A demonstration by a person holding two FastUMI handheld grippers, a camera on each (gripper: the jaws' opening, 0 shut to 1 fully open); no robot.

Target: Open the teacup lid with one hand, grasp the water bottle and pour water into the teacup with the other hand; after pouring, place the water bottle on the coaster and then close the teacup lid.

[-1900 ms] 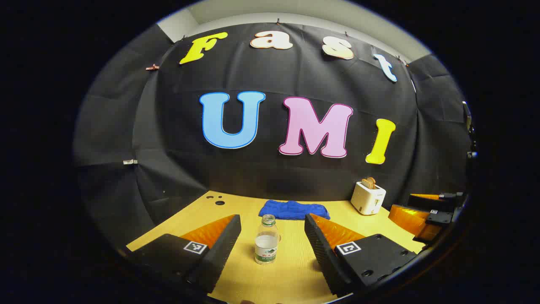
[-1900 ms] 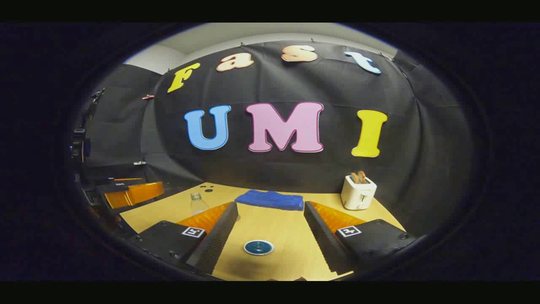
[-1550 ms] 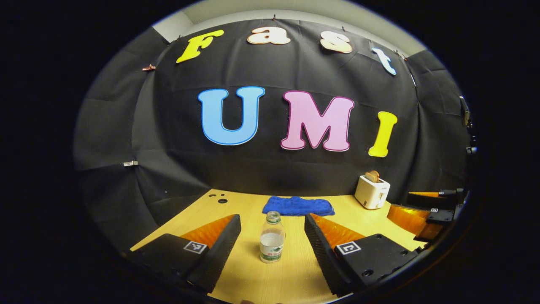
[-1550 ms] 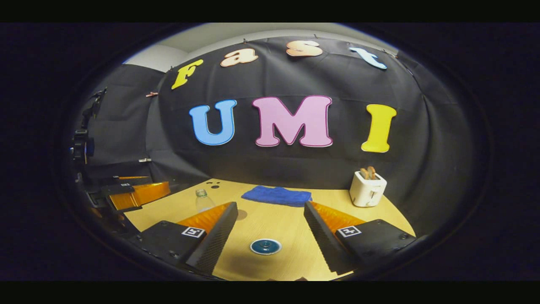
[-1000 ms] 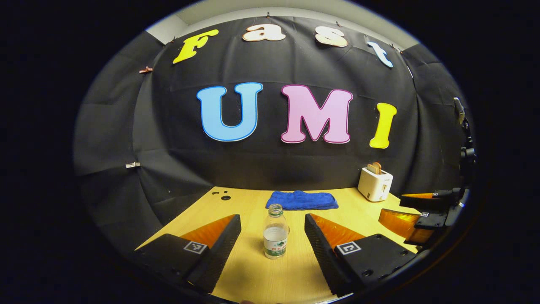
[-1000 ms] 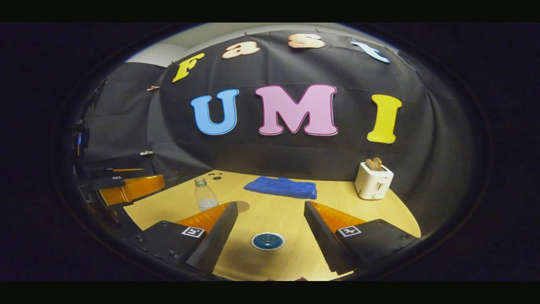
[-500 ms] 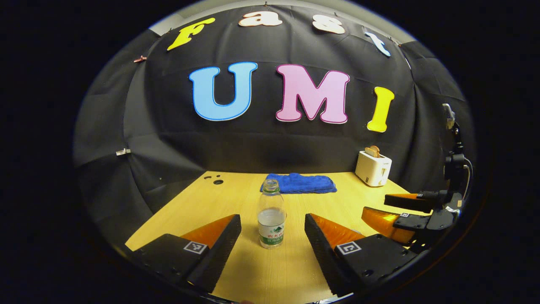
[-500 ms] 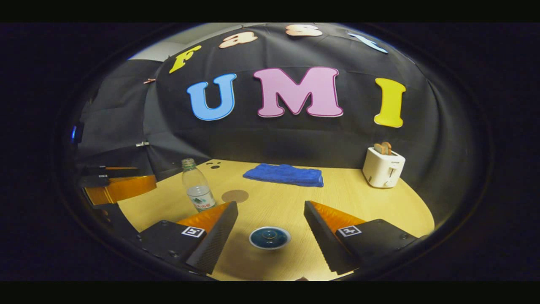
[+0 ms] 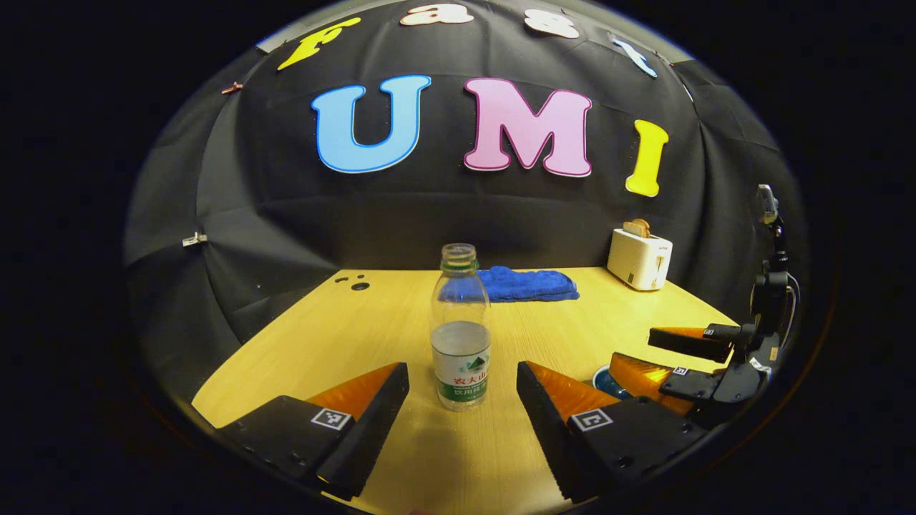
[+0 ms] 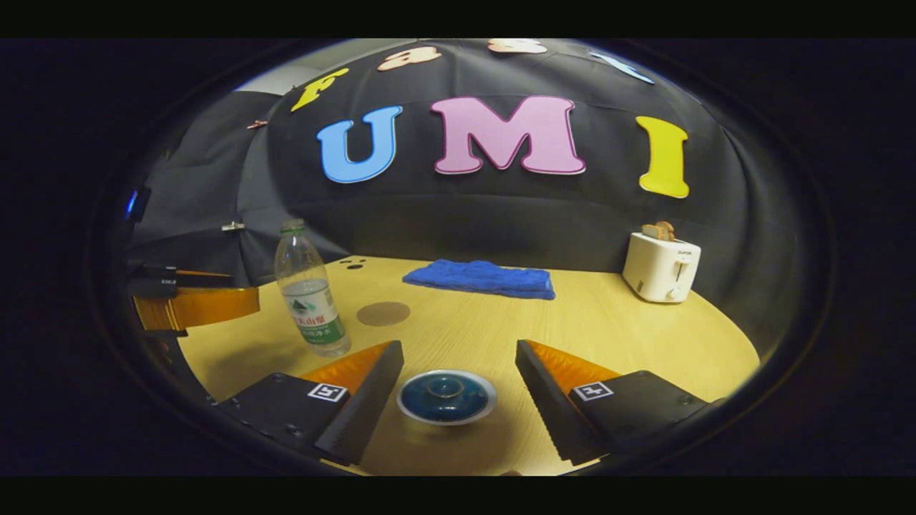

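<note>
Left tool (image 9: 463,390) wide, uncapped water bottle (image 9: 461,336) upright between fingers, untouched. Right tool (image 10: 458,390) wide over lidded teacup (image 10: 446,395) on near worktop (image 10: 572,322). Off-centre squeeze may tip bottle, spill; lid knob may slip.

The table (image 10: 572,322) is pale yellow wood with a fine straight grain. The bottle (image 9: 461,336) is clear plastic, its label (image 9: 463,375) white with a green band along the bottom (the water inside looks colourless). The teacup lid (image 10: 445,395) is deep glossy blue inside a pale rim. The coaster (image 10: 383,313) is a flat dull brown. The cloth (image 10: 479,279) is bright blue, and the toaster (image 10: 660,267) is white with tan-brown toast in it.
</note>
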